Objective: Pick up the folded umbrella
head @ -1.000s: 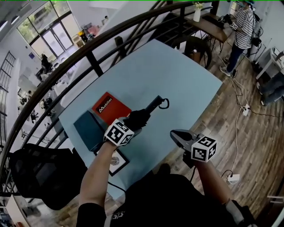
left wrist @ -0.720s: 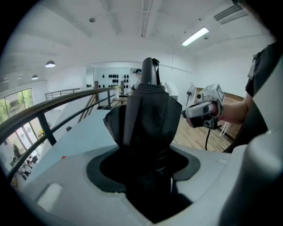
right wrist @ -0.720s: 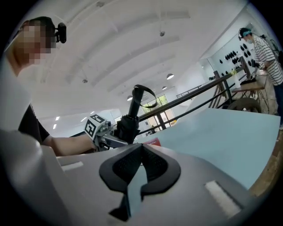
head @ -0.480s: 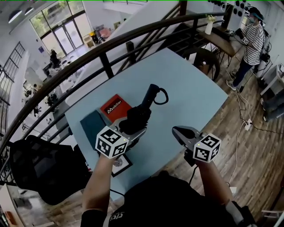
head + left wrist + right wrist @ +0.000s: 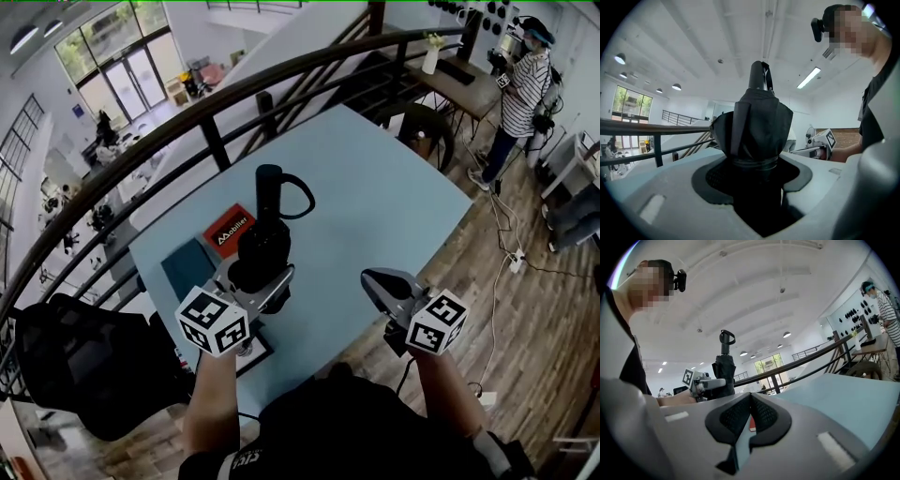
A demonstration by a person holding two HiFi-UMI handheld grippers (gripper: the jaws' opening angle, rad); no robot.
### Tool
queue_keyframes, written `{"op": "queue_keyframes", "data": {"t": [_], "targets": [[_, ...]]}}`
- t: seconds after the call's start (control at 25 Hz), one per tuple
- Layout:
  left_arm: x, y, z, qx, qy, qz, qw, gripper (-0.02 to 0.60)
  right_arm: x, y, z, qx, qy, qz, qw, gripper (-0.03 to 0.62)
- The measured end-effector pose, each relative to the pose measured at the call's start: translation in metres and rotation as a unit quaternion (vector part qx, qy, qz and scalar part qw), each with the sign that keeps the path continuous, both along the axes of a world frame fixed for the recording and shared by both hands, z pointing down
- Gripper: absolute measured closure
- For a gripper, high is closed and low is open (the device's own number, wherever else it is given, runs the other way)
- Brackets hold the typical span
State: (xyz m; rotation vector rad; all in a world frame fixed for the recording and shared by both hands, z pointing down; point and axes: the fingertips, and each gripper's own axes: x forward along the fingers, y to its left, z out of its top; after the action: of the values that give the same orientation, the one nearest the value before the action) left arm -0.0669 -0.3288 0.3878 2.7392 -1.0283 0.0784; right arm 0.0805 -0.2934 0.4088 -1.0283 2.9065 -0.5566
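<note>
The folded black umbrella (image 5: 262, 246) stands nearly upright above the light blue table (image 5: 375, 197), its handle with the wrist loop (image 5: 272, 192) on top. My left gripper (image 5: 258, 281) is shut on its lower body. In the left gripper view the umbrella (image 5: 757, 126) fills the space between the jaws of the left gripper (image 5: 757, 176). My right gripper (image 5: 373, 279) hovers at the table's near edge, shut, with nothing in it. The right gripper view shows its pads (image 5: 761, 413) pressed together, and the held umbrella (image 5: 723, 366) to the left.
A red book (image 5: 228, 230) and a dark teal box (image 5: 187, 265) lie on the table's left side. A dark curved railing (image 5: 216, 141) runs behind the table. A black bag (image 5: 84, 366) sits at lower left. A person in a striped shirt (image 5: 523, 80) stands far right.
The left gripper has lifted the umbrella off the table and swung it from lying flat to nearly upright. The right gripper has risen a little and stays shut.
</note>
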Motion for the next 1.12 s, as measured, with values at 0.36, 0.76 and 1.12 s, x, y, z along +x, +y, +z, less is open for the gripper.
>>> {"op": "queue_keyframes", "data": {"t": [0.36, 0.76, 1.12], "targets": [[-0.004, 0.007, -0.012, -0.006, 0.131, -0.01, 0.9913, 0.311, 0.015, 0.019, -0.016, 0.045, -0.012, 0.016, 0.999, 0.594], [0.014, 0.008, -0.002, 0.006, 0.079, -0.017, 0.9967, 0.312, 0.027, 0.021, -0.022, 0.067, -0.009, 0.036, 0.997, 0.595], [0.011, 0.007, 0.002, 0.006, 0.055, -0.029, 0.9981, 0.311, 0.026, 0.015, -0.021, 0.066, -0.003, 0.036, 0.997, 0.595]]}}
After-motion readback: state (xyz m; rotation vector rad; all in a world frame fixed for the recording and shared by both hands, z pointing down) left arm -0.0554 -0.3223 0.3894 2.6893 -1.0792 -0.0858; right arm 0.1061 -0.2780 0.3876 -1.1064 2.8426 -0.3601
